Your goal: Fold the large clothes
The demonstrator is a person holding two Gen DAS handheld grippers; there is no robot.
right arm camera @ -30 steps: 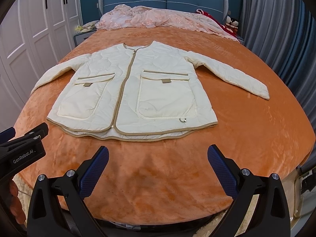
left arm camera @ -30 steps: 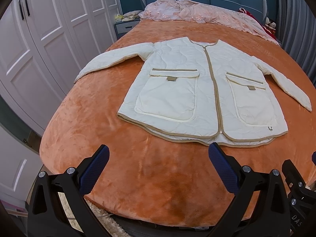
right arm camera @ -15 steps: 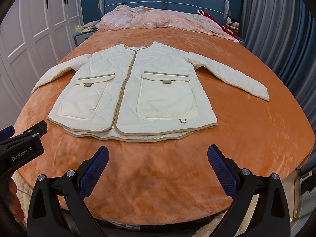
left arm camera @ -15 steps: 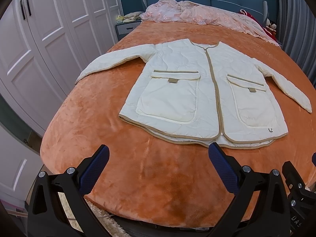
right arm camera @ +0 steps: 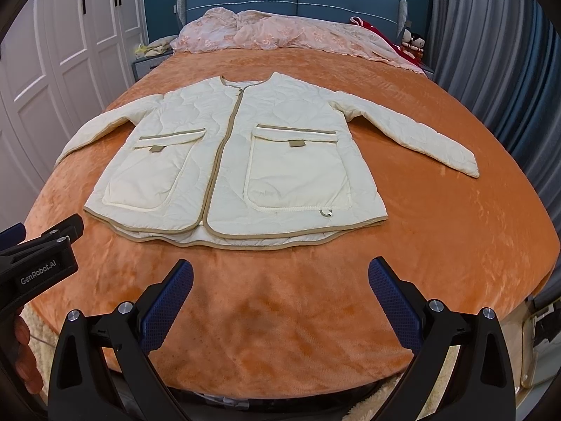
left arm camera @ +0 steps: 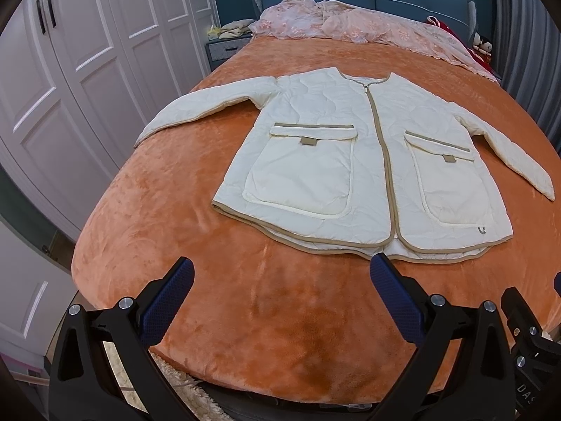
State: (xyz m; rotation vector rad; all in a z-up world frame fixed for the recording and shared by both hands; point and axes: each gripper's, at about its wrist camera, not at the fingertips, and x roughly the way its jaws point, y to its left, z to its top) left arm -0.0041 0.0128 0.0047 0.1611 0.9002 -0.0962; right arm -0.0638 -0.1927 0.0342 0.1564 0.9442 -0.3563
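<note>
The orange bedspread gives a broad flat surface where the cream quilted jacket lies front-up, sleeves spread for folding, while the left gripper and right gripper hover wide, empty, short of its hem.

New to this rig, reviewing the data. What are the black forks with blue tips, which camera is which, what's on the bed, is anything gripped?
No robot arm here: a person carries a two-finger gripper in each hand, each with a fisheye camera looking along its fingers. The left wrist view shows the left gripper open; the right wrist view shows the right gripper open. Neither holds anything. The blue parts are finger pads. A cream quilted jacket lies flat, zipped, sleeves spread, on the orange bedspread. Pink bedding is bunched at the headboard. No fold has started.
</note>
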